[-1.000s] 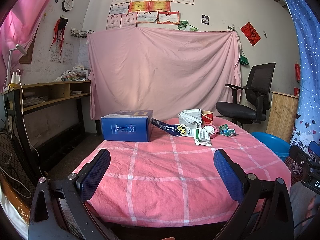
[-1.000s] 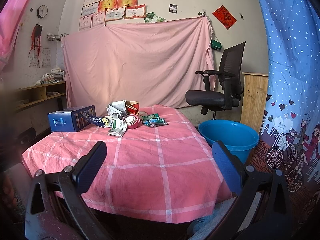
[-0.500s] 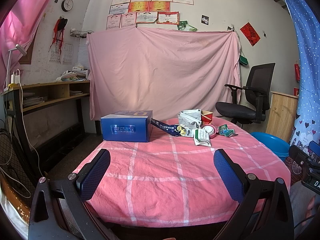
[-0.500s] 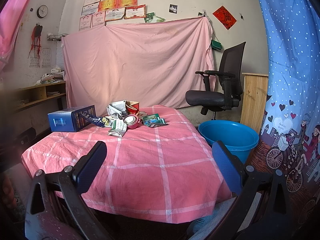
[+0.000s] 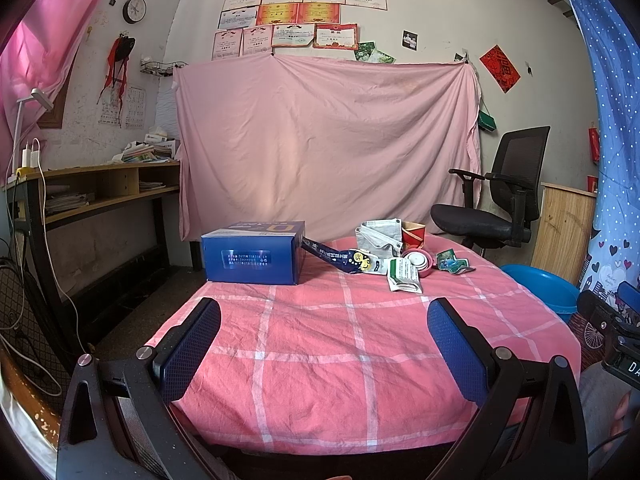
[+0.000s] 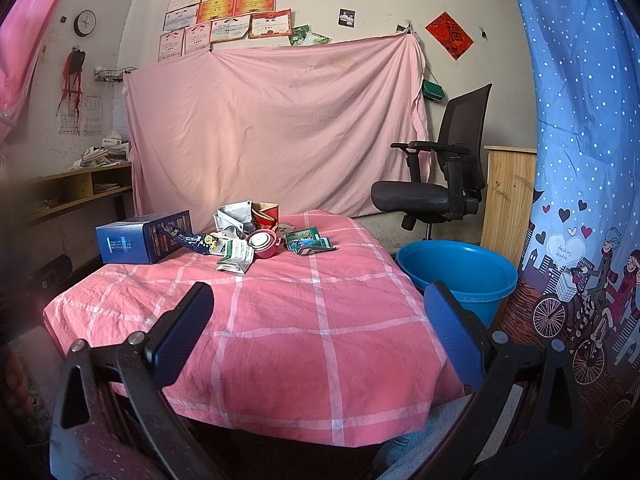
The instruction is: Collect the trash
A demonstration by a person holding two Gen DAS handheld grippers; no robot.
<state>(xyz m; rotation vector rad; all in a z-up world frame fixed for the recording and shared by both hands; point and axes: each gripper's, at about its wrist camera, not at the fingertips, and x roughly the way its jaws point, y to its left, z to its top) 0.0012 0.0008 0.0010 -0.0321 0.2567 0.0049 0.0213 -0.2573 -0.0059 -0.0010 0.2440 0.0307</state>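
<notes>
- Left gripper (image 5: 324, 332) and right gripper (image 6: 318, 320) both hover at the table's near edge, jaws spread wide, holding nothing.
- The trash pile (image 6: 256, 238) lies at the far edge of the pink checked tablecloth (image 6: 280, 320), beside the blue box (image 5: 254, 254).
- It sits ahead of both grippers; neither looks clearly nearer.
- The blue basin (image 6: 460, 272) stands on the floor off the table's right edge, likely the drop point.
</notes>
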